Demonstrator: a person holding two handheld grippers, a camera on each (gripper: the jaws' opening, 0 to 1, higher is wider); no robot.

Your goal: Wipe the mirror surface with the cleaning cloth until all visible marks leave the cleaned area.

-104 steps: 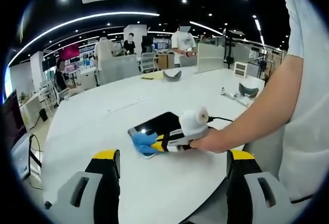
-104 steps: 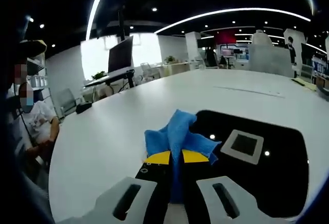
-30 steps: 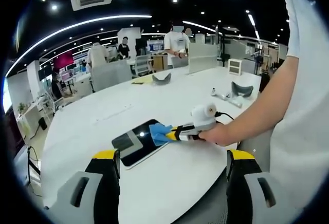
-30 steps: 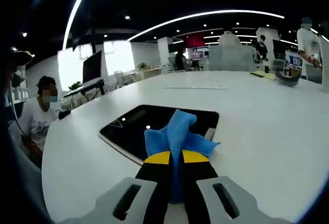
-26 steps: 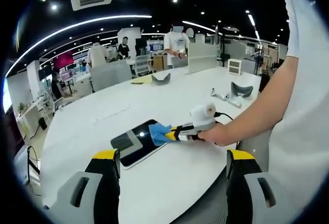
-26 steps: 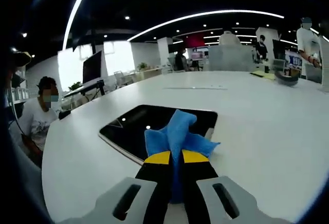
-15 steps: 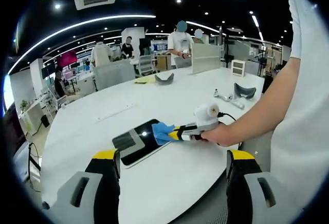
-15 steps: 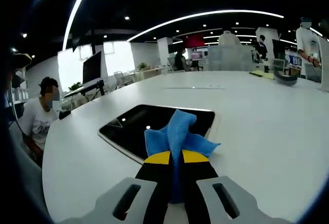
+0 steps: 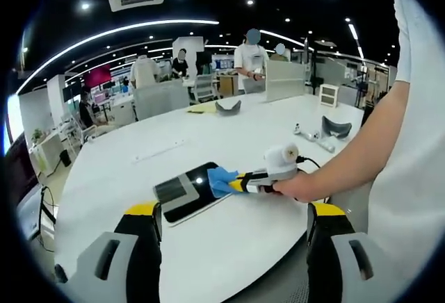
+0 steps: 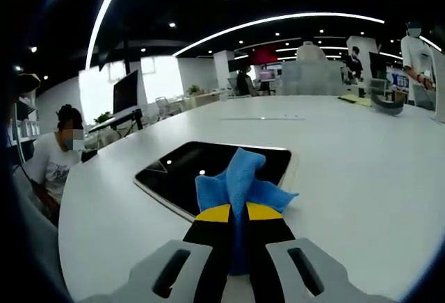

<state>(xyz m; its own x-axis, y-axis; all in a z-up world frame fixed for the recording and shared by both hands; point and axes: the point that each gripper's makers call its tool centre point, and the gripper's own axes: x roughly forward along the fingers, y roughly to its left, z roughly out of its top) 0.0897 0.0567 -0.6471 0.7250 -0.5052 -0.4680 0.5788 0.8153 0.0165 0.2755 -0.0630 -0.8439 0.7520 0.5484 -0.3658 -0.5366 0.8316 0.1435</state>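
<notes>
Since 3.5 s ago the right gripper (image 10: 238, 211) has carried the cleaning cloth (image 10: 240, 181) off the mirror's (image 10: 201, 171) inner area to its near edge, jaws clamped on the bunched blue cloth. Left gripper (image 9: 229, 223) hangs released above the white table (image 9: 208, 247). Person's hand (image 9: 295, 186) grips the right gripper's handle. Open-plan office behind.

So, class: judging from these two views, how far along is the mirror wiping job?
Done: the right claw is shut on the blue cloth, and the cloth is at the mirror lying flat on the white table. In hand: the cloth sits over the mirror's near edge. Left: whether marks remain cannot be told; the glass reflects ceiling lights. The left claw is open, holding nothing.
</notes>
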